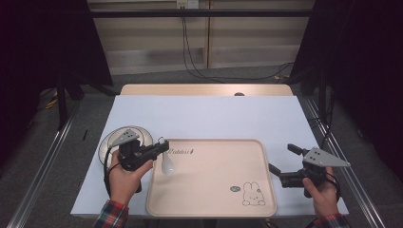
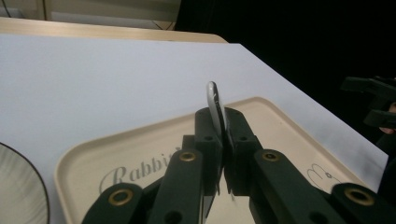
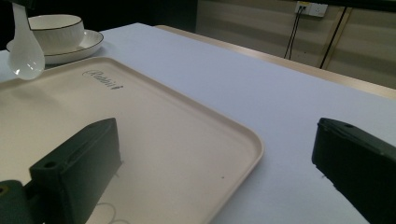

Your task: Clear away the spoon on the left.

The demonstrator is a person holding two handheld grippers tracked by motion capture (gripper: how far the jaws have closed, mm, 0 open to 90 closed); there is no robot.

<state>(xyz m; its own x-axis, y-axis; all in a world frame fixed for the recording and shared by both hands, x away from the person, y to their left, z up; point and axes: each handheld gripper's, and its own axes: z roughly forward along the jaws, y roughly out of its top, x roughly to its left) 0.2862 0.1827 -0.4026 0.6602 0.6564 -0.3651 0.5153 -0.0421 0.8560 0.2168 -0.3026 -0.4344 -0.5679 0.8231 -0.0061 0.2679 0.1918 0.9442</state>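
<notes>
Left gripper (image 1: 161, 146), centre-left of the high view, is clamped on the handle of a white ceramic soup spoon (image 1: 167, 164); its bowl hangs down over the tray's upper-left corner, just off the surface as far as I can tell. In the left gripper view the black jaws stand pressed together on the thin handle (image 2: 215, 105), which sticks up edge-on between them. Gripping by the handle end keeps the spoon bowl free to be lowered, so this looks like setting the spoon onto the tray.

Right gripper (image 1: 284, 161), lower right of the high view, has its jaws wide apart with nothing between them, sitting just off the tray's right edge; probably parked out of the way.

Beige rounded-rectangle plastic tray (image 1: 214, 199) with "Rabbit" lettering and a bunny drawing lies lower centre, bare inside. White dark-rimmed ceramic bowl (image 3: 56, 27) on a matching saucer (image 3: 91, 44) sits upper left in the right gripper view, just beside the tray's left edge, likely where the spoon belongs.

Surface: white sheet (image 1: 204, 114) over a light wooden table (image 1: 204, 89). Room: dark curtains at both sides, grey floor, pale wall panels and black cables at the top of the frame.
</notes>
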